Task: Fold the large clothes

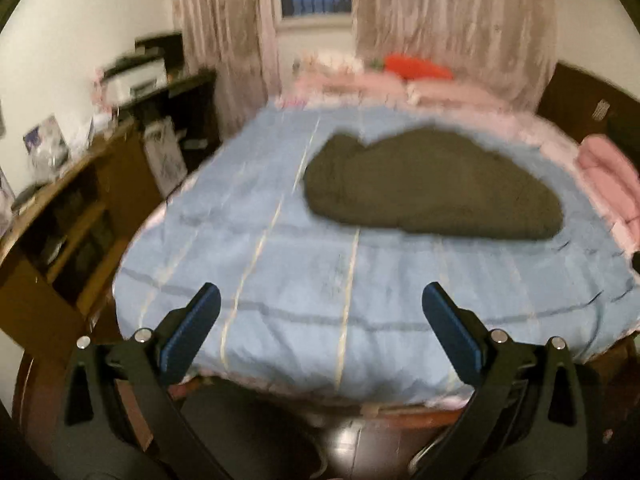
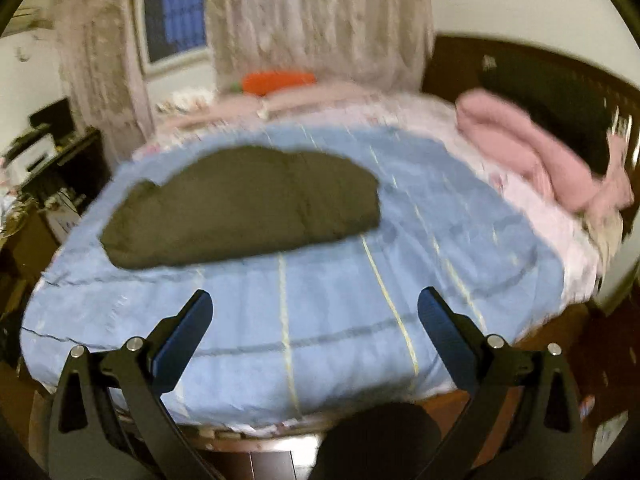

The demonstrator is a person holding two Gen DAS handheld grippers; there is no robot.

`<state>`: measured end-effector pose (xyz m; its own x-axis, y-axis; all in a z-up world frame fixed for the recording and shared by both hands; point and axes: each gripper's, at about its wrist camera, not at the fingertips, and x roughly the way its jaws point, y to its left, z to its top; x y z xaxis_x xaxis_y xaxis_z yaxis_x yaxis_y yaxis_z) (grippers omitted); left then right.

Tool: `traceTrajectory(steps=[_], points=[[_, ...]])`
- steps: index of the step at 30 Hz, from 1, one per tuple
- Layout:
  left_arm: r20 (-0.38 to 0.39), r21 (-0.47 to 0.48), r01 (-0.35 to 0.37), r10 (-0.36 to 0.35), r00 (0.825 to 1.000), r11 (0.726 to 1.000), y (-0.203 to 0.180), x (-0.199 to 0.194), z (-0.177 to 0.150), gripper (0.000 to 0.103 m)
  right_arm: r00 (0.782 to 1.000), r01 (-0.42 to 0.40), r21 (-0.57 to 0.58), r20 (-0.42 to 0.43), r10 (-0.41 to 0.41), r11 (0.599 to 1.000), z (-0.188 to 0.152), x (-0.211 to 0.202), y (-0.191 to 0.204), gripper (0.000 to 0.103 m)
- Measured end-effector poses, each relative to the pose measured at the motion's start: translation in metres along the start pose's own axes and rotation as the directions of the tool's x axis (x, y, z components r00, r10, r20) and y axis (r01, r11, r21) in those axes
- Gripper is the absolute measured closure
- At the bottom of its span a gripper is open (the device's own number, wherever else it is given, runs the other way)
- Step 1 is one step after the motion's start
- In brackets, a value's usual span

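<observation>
Garment [image 1: 432, 184] status: dark, bulky, lying in a compact oblong bundle on the blue striped bedspread [image 1: 280, 280], toward the far half of the bed. Both views are motion-blurred, so seams, sleeves and hem cannot be told apart.

Left gripper [image 1: 320, 300]: jaws spread wide, holding nothing, poised above the near edge of the bed. Right gripper [image 2: 316, 304]: same condition, jaws wide apart and empty.

Assessment of the step in hand: approach and first grasp. To do it well, each gripper should go to a separate end of the bundle, pinch only the top layer at an edge or corner, and lift outward so the cloth opens flat before any fold is made. Grabbing the thick middle would likely drag the whole heap.

Position relative to jaws: the garment lies well apart from both pairs, ahead of them; forward and right of the left pair, forward and left of the right pair. Nothing sits between the fingers except bedspread.

Pink bedding [image 2: 532, 152] lies at the far right, away from the work.
</observation>
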<state>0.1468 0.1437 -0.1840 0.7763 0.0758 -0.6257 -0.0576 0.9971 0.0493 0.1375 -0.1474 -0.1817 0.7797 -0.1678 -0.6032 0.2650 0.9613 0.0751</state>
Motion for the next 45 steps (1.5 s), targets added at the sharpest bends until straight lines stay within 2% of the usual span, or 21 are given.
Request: traceTrajectory(steps=[2, 4, 8, 11, 16, 20, 24, 30, 34, 35, 45], points=[[0.045, 0.0, 0.043, -0.043, 0.998, 0.999, -0.007, -0.029, 0.022, 0.002, 1.0, 0.003, -0.014, 0.031, -0.003, 1.0, 0.019, -0.018, 0.012, 0.001], [0.074, 0.001, 0.05, -0.05, 0.996, 0.999, -0.015, -0.051, 0.041, 0.002, 0.999, -0.007, -0.015, 0.045, 0.007, 1.0, 0.04, -0.04, 0.023, 0.001], [0.097, -0.009, 0.007, -0.006, 0.995, 1.0, -0.034, -0.09, 0.073, 0.002, 0.999, -0.021, 0.043, 0.048, 0.019, 0.999, 0.068, -0.08, 0.032, 0.001], [0.129, -0.002, 0.013, -0.013, 0.992, 1.0, -0.048, -0.115, 0.079, 0.002, 0.998, -0.037, 0.051, 0.06, 0.034, 0.998, 0.073, -0.104, 0.037, 0.001], [0.137, -0.006, 0.027, -0.026, 0.99, 1.0, -0.06, -0.142, 0.075, 0.002, 0.992, -0.029, 0.017, 0.121, 0.026, 0.999, 0.071, -0.145, 0.045, 0.001], [0.134, -0.03, 0.04, -0.036, 0.99, 0.999, -0.06, -0.149, 0.067, 0.002, 0.985, -0.016, -0.006, 0.17, 0.017, 1.0, 0.064, -0.165, 0.049, 0.001], [0.104, -0.006, 0.059, -0.058, 0.993, 0.998, -0.065, -0.145, 0.061, 0.002, 0.986, -0.037, -0.012, 0.164, 0.039, 0.999, 0.06, -0.164, 0.051, 0.001], [0.135, 0.009, 0.046, -0.047, 0.99, 0.999, -0.071, -0.151, 0.06, 0.002, 0.984, -0.035, 0.01, 0.175, 0.033, 0.999, 0.057, -0.167, 0.043, 0.001], [0.131, 0.02, 0.065, -0.067, 0.989, 0.998, -0.077, -0.154, 0.058, 0.002, 0.985, -0.033, -0.009, 0.167, 0.034, 0.999, 0.055, -0.169, 0.045, 0.001], [0.137, 0.02, 0.052, -0.054, 0.989, 0.998, -0.078, -0.155, 0.058, 0.002, 0.985, -0.03, -0.015, 0.168, 0.033, 0.999, 0.055, -0.169, 0.047, 0.001], [0.155, 0.017, 0.042, -0.044, 0.987, 0.999, -0.071, -0.159, 0.059, 0.002, 0.979, -0.033, -0.024, 0.199, 0.037, 0.999, 0.056, -0.176, 0.052, 0.001]])
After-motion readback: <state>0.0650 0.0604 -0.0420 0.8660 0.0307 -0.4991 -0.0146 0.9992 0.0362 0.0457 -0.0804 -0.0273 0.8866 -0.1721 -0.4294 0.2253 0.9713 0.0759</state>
